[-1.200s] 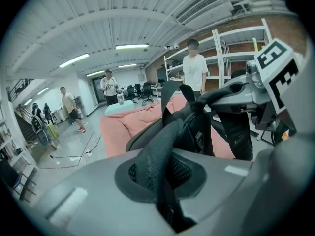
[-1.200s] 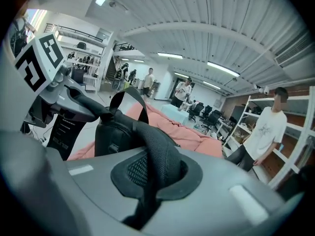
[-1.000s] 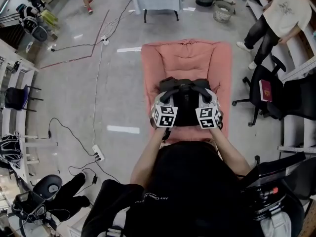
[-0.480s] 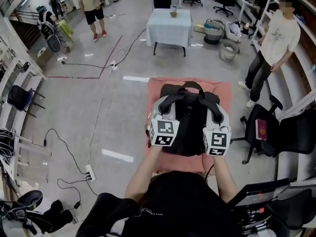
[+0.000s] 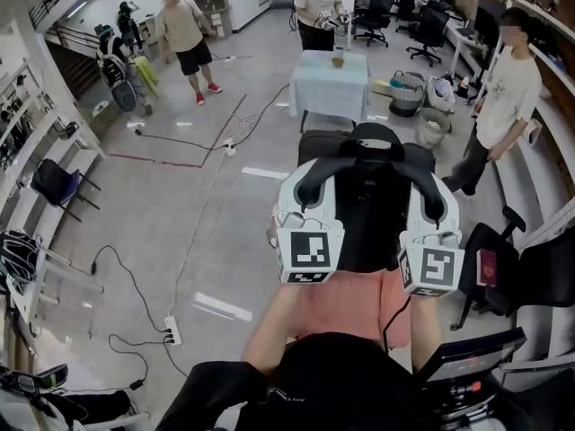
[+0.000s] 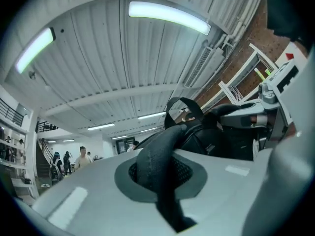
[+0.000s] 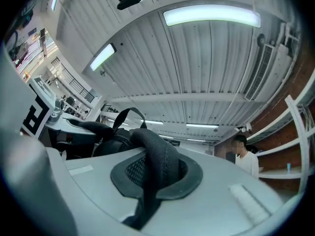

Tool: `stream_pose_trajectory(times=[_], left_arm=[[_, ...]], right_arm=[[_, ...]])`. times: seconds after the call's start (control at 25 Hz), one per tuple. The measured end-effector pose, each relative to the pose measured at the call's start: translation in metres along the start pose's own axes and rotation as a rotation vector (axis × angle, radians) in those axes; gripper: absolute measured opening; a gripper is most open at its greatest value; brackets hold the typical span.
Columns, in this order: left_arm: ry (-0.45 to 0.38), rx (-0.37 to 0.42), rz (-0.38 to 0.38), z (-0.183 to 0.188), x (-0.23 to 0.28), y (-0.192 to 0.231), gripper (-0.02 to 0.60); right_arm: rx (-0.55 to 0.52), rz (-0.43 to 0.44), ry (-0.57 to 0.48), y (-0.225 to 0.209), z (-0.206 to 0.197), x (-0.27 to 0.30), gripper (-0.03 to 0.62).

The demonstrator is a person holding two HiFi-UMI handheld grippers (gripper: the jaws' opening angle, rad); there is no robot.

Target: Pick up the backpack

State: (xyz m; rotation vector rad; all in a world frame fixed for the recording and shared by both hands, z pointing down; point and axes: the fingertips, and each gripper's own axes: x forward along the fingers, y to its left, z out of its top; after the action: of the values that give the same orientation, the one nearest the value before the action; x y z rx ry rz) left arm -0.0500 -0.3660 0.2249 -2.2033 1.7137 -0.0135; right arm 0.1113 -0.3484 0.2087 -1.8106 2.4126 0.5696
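Backpack: black backpack (image 5: 364,205), off the ground, hanging between the 2 grippers in front of the person, with its top toward the far side.
Left strap: the padded black left strap (image 6: 160,161) runs up through the gripper's mouth and curves back to the bag's body.
Left gripper: the left gripper (image 5: 310,187) is clamped tight on the left strap, jaws nearly together, at the bag's left side.
Right strap: the right strap (image 7: 157,161) arches over the pad and drops through the slot between the jaws.
Right gripper: the right gripper (image 5: 429,196) is pinched closed on the right strap, at the bag's right side, level with the left one.
Below: a pink cushion (image 5: 332,303) lies under the raised bag, near the person.
Far: a table with a pale cloth (image 5: 331,83) stands beyond the bag, and a person (image 5: 316,7) stands behind it.
Right: a person in a white shirt (image 5: 503,97) stands by the shelves; a black office chair (image 5: 503,259) with a red book (image 5: 486,268) on it is nearer.
Left: a person in a beige shirt (image 5: 184,30) stands far off; a power strip (image 5: 171,335) and cables lie on the grey floor.
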Motion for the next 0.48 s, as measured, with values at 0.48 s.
stream_pose_trajectory(times=[0.48], left_arm=[[0.074,-0.044,0.025,-0.022,0.005,0.009,0.02]], right_arm=[[0.009,0.019,0.057,0.011,-0.016,0.014,0.029]])
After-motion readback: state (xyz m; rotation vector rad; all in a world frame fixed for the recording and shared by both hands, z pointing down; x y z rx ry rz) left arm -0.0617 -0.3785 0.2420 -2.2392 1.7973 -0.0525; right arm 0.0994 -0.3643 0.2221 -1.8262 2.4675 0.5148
